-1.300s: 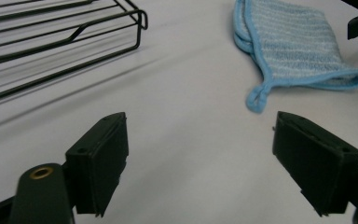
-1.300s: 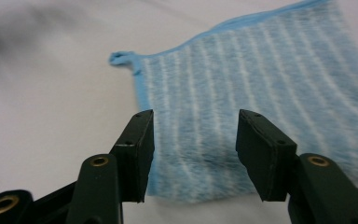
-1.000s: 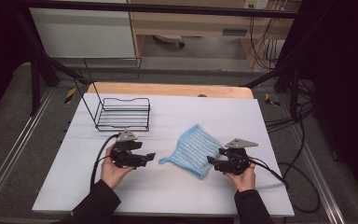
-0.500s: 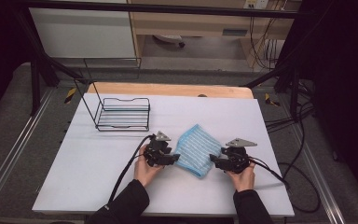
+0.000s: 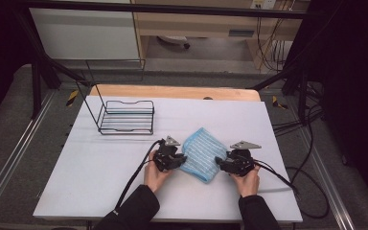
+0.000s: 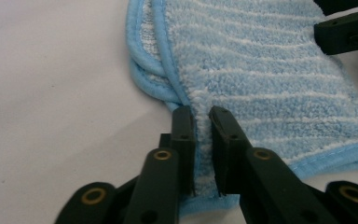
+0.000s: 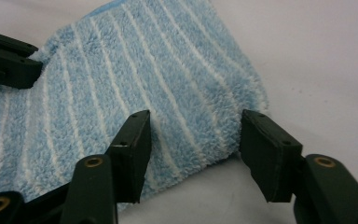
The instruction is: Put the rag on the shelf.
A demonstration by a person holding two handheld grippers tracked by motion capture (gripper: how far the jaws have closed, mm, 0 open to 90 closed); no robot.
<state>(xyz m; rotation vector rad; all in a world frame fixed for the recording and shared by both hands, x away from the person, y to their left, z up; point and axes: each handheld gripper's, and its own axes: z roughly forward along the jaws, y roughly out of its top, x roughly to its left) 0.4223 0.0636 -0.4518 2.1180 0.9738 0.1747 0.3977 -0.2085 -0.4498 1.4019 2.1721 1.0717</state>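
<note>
Here the cloth [image 5: 200, 154], a blue towel with white stripes, lies folded on the white worktop [image 5: 100, 182], near its front edge and between the two hands. The left gripper [image 5: 174, 159] sits at the cloth's left edge. Its fingers [image 6: 184, 140] have just been closing, and in the left gripper view they now pinch a fold of the cloth [image 6: 270, 79] close to its blue hem, with only a thin ridge of pile between them. The right gripper [image 5: 223, 164] rests at the cloth's right side. In the right gripper view its fingers [image 7: 133, 147] stand partly spread and have also been closing a little; one finger lies on the pile of the cloth [image 7: 135, 65], the other stands at the cloth's edge, so a corner of the towel sits between them, and I cannot tell whether the far finger presses on it. A black wire rack [image 5: 125, 117] stands farther back on the left of the worktop, well apart from the cloth. Cables trail from both grippers toward the front.
</note>
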